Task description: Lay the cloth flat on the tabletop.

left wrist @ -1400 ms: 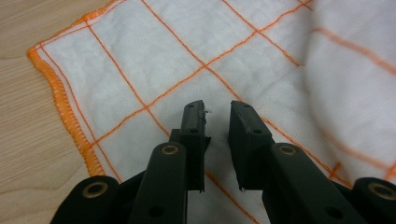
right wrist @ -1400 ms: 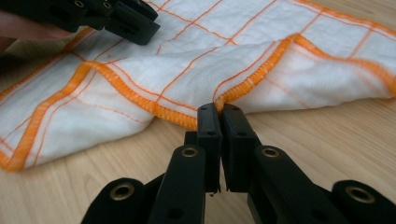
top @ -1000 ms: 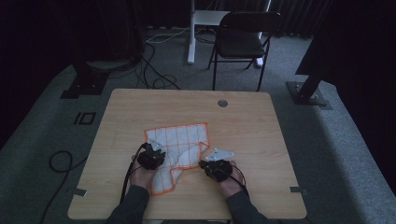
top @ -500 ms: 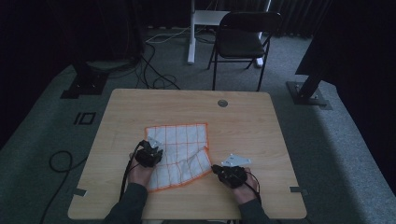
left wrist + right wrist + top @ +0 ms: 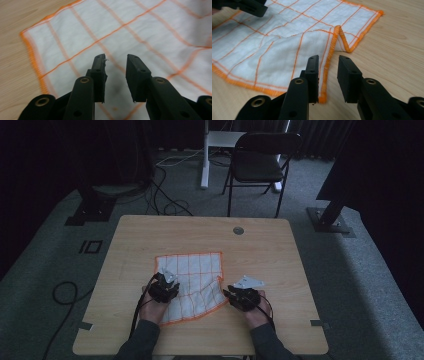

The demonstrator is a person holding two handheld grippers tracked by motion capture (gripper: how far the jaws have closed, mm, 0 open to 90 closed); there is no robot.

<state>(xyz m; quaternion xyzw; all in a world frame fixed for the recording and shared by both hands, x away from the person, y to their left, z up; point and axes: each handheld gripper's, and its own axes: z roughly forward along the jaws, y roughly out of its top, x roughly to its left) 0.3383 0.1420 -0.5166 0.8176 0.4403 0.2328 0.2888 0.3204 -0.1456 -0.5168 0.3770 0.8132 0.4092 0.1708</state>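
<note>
A black folding chair (image 5: pixel 262 162) stands beyond the wooden table (image 5: pixel 280 255).

A wooden table (image 5: pixel 280 255) carries a cloth (image 5: pixel 196 285), lying near of its round grommet (image 5: pixel 238 230)

High view: dim overall, room beyond the table (image 5: pixel 150 235) nearly black, table top evenly lit, no hard shadows, no glare. Image soft and slightly grainy.

Left gripper view: brighter, diffuse light; cloth (image 5: pixel 140 32) blurred toward the upper right edge, jaws in the foreground fairly sharp; faint shadow on the cloth under them.

Right gripper view: bright, even light; cloth weave and wood grain crisp, corners slightly soft.
</note>
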